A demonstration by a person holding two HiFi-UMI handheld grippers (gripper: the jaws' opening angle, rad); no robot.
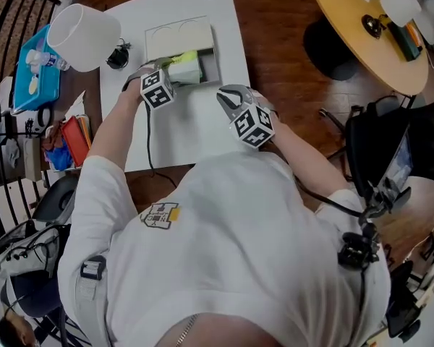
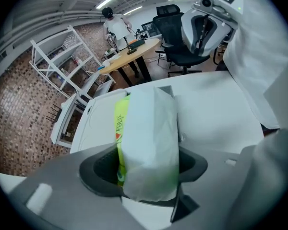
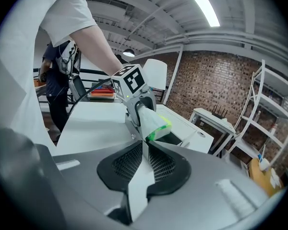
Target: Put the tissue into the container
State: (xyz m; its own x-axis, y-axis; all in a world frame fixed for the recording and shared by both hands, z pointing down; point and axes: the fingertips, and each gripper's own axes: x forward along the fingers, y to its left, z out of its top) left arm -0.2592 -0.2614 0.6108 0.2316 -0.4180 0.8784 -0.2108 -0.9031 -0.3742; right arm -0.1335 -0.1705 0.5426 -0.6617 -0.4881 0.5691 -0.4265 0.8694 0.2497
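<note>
A white tissue pack [image 1: 186, 69] with a yellow-green strip is clamped between the jaws of my left gripper [image 1: 175, 74]. It hangs just over the dark open slot at the front of the white container [image 1: 178, 37] on the white table [image 1: 195, 132]. In the left gripper view the pack [image 2: 146, 143] fills the gap between the pads, with the container lid [image 2: 103, 116] behind it. My right gripper [image 1: 230, 96] hovers to the right of the pack, apart from it. Its pads [image 3: 158, 164] meet at the tips with nothing between them, and it faces the left gripper [image 3: 134, 99] and the pack [image 3: 157, 123].
A white cylindrical shade [image 1: 83, 36] stands at the table's far left corner beside a black cable. Left of the table are a blue tray [image 1: 32, 71] and red items [image 1: 76, 139]. A round wooden table [image 1: 369, 27] and a dark chair [image 1: 390, 150] stand to the right.
</note>
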